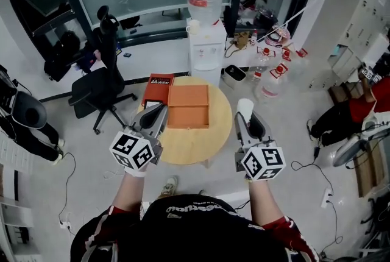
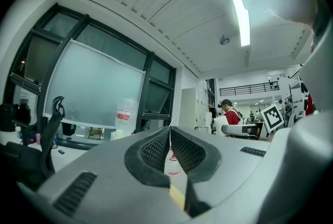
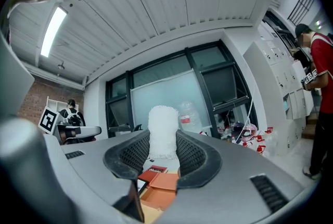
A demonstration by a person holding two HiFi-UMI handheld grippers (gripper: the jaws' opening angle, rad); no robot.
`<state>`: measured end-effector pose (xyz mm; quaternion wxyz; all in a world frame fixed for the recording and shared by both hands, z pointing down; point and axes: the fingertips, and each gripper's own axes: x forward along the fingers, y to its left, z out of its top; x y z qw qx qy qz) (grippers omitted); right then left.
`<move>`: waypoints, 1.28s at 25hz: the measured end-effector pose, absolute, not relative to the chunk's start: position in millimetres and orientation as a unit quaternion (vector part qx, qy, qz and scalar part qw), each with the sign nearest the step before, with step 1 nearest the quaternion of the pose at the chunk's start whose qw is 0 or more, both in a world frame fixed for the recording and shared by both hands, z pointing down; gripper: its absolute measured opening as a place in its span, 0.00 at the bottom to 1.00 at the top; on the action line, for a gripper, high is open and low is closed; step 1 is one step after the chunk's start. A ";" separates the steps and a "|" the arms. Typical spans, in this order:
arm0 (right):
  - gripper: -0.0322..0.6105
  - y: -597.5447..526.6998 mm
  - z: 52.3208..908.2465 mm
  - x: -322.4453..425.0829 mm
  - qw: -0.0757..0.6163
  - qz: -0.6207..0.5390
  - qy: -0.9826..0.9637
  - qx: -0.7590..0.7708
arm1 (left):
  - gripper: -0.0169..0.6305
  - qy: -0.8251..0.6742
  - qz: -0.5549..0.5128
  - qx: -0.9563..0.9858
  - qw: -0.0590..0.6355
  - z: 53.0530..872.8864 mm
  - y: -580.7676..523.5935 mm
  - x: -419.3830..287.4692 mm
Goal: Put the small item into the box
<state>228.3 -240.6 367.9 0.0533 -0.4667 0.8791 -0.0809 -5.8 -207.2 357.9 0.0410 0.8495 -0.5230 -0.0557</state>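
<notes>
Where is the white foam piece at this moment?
In the head view the white foam piece is gripped between the jaws of the right gripper, by the right edge of the round wooden table and right of the open orange box.

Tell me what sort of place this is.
Most likely an office or lab workroom. A water cooler stands by the big windows, a black office chair sits on the floor, and white lockers line the right side.
</notes>
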 end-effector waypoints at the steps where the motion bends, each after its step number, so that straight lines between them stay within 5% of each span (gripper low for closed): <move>1: 0.32 -242.8 366.9 225.2 0.053 -0.080 0.877 -0.472 | 0.06 -0.518 -0.056 0.853 0.040 357.3 -211.8 -8.9; 32: 0.32 -298.2 375.9 102.4 0.033 -0.072 0.821 -0.565 | 0.06 -0.404 -0.048 0.912 0.044 371.7 -324.6 -107.9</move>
